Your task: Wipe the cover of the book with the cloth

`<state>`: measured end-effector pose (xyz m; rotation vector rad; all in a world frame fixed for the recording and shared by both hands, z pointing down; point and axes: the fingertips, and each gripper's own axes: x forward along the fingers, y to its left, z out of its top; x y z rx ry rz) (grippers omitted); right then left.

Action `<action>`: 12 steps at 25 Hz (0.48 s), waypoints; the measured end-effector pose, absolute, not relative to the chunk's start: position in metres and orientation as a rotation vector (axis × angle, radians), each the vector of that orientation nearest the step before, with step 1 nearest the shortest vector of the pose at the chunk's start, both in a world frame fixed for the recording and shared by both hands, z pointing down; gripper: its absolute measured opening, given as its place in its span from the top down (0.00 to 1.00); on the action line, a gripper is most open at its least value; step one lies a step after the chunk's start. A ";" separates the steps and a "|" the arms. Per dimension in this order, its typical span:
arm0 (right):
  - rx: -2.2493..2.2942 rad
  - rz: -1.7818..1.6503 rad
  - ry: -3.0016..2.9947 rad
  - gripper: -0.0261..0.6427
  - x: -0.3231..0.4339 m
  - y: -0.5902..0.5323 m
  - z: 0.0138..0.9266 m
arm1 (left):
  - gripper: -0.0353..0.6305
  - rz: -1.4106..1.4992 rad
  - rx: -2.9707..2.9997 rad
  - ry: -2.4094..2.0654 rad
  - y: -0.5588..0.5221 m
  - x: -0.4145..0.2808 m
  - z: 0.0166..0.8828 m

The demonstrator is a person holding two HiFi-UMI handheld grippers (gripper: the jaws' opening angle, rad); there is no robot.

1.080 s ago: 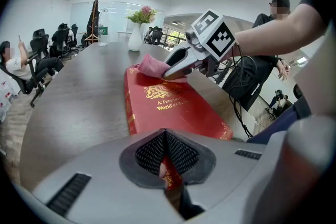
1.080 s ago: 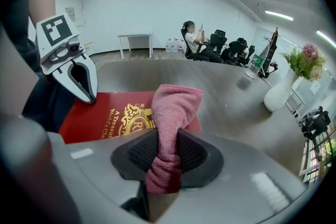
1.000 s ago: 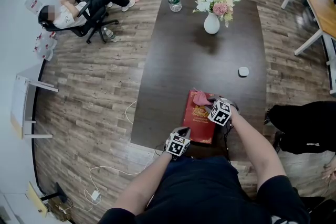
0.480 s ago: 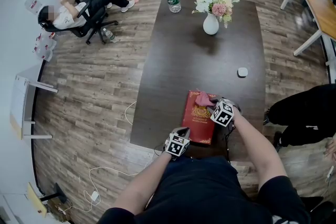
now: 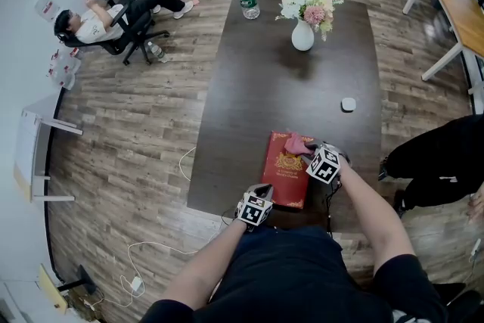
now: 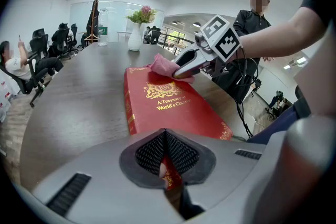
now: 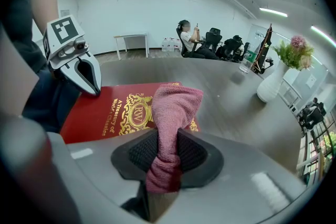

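Left gripper (image 6: 166, 173) clamps the near edge of the book (image 5: 284, 172), pinning it. One book, long axis running away from the person. One cloth (image 7: 173, 102) sits at the book's far right corner, gripped tight by the right gripper (image 7: 161, 165). Unwiped cover lies toward the near left.

The right gripper (image 5: 308, 153) meets the pink cloth (image 5: 296, 143) on the red book (image 5: 284, 176)'s far end; the left gripper (image 5: 264, 191) is at its near edge.

Bright ceiling strip lights, sharp centers, strong fisheye distortion at edges.
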<state>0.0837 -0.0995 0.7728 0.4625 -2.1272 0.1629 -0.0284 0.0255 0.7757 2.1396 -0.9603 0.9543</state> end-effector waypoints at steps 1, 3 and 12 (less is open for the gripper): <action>0.465 0.164 -2.128 0.80 0.085 -0.099 0.773 | 0.95 0.956 2.140 -0.960 0.026 -0.029 0.776; 0.469 0.167 -2.129 0.80 0.087 -0.099 0.773 | 0.95 0.959 2.137 -0.959 0.026 -0.029 0.777; 0.481 0.181 -2.123 0.80 0.096 -0.098 0.772 | 0.95 0.960 2.131 -0.958 0.026 -0.029 0.777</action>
